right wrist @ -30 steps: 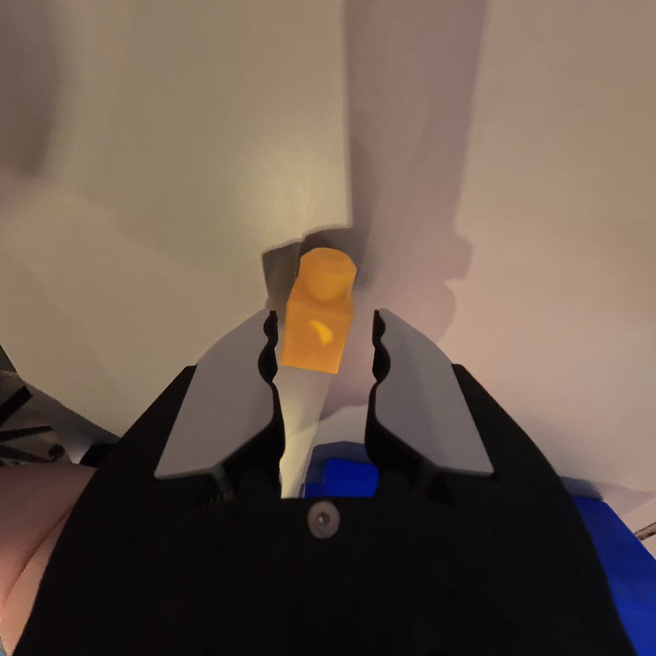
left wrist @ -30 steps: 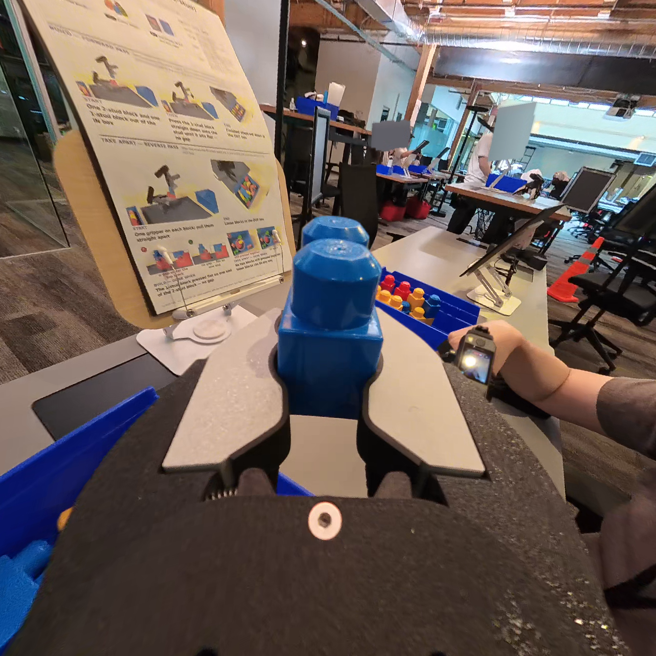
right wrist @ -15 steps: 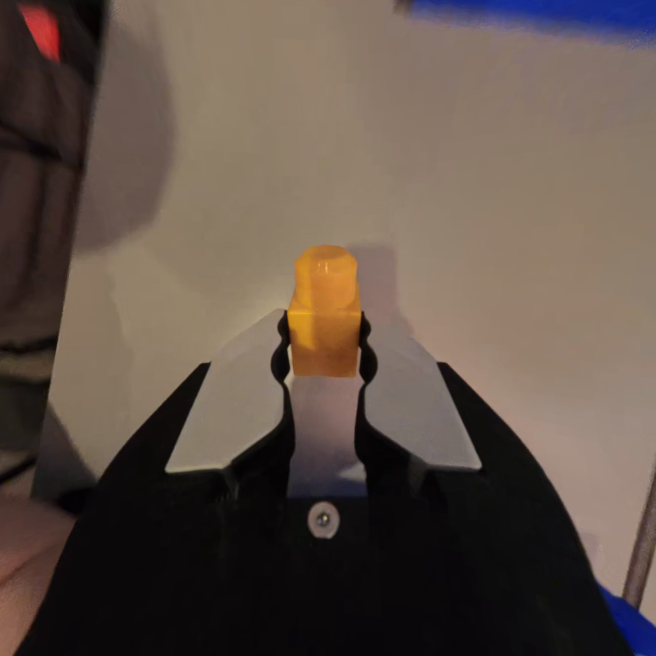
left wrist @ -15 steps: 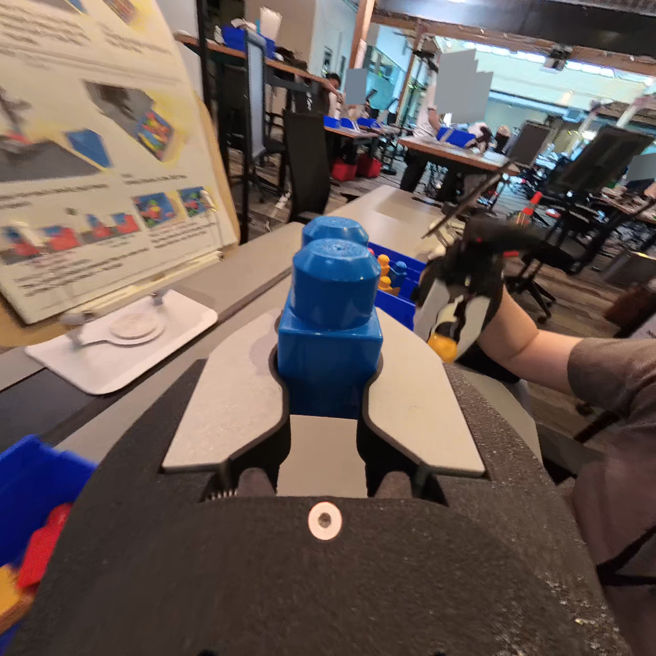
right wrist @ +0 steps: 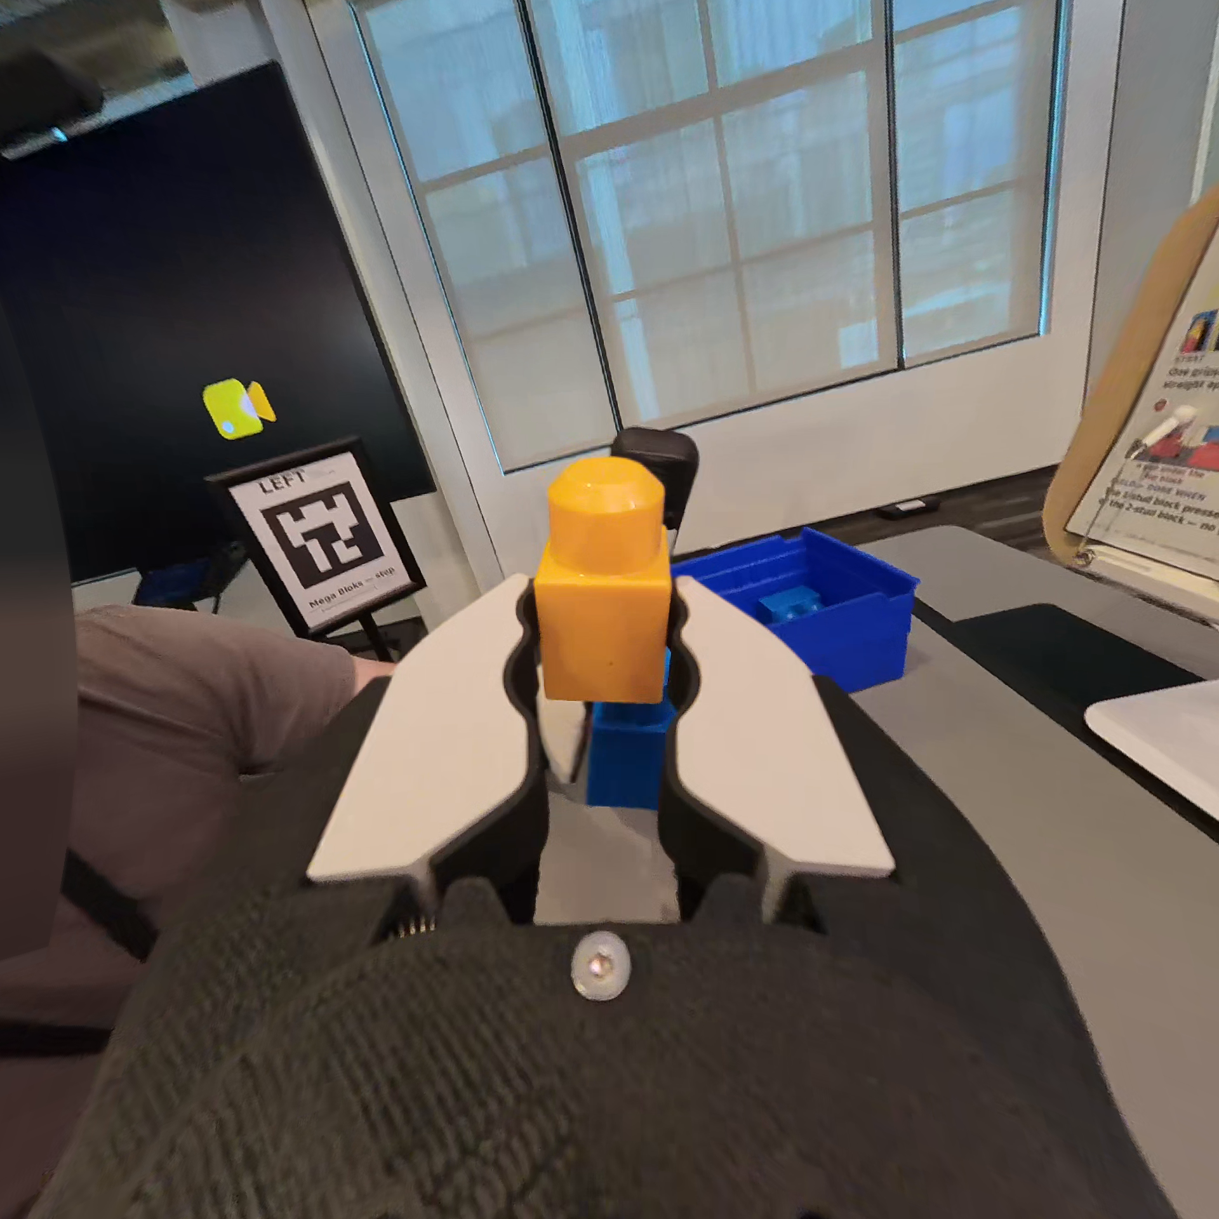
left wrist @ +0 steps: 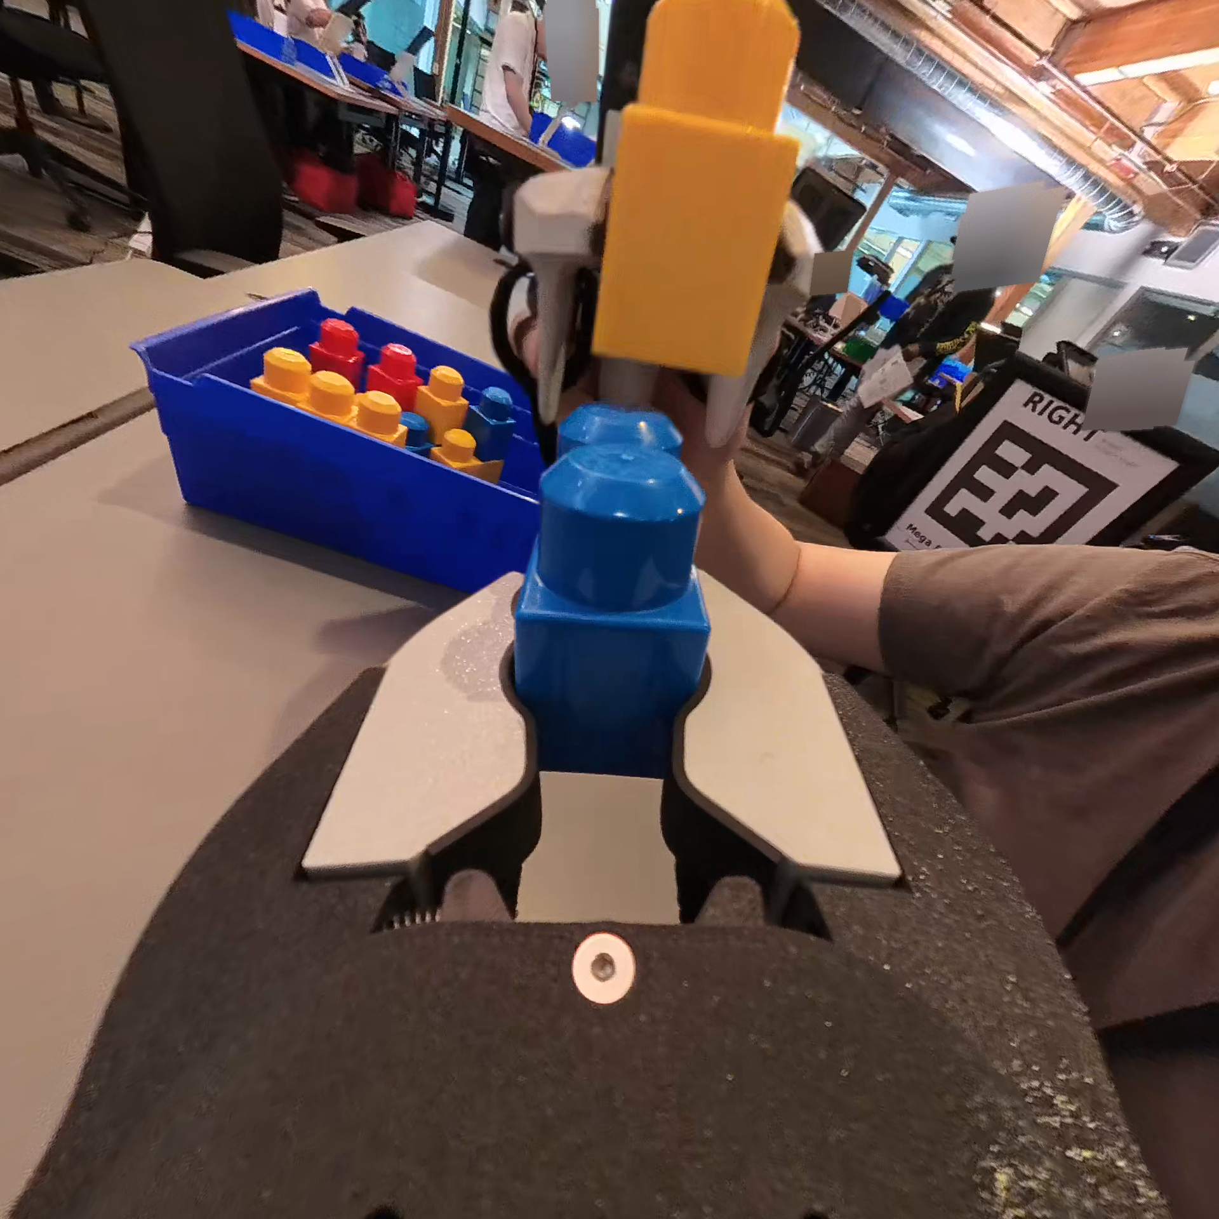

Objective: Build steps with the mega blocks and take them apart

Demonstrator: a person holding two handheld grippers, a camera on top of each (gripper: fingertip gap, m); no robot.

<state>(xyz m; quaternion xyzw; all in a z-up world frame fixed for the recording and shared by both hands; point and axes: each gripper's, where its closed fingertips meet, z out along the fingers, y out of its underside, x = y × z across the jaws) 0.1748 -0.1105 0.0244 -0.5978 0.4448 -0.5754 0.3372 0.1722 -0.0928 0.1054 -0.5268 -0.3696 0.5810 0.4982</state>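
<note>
Left tool (left wrist: 610,659) grips one two-stud blue block (left wrist: 610,633); right tool (right wrist: 601,633) one orange block (right wrist: 603,593).

Open-plan workshop, grey tables, timber ceiling, big windows.

Left wrist view: flat grey laminate tabletop (left wrist: 132,626) runs left of the jaws. Beyond the jaws stand long wood-topped work tables (left wrist: 501,135), a black high-backed chair (left wrist: 191,125) far left, red bags (left wrist: 356,185) on the dark wood-look floor under them. Up right: exposed timber beams and a ribbed metal duct (left wrist: 1082,125), daylight strips. Right of the jaws, a black-framed white sign with a square maze marker (left wrist: 1029,488). Right wrist view: white-framed gridded window wall (right wrist: 719,218) ahead of the jaws, large dark screen (right wrist: 165,316) to the left, a second framed marker sign (right wrist: 323,534) below it.
</note>
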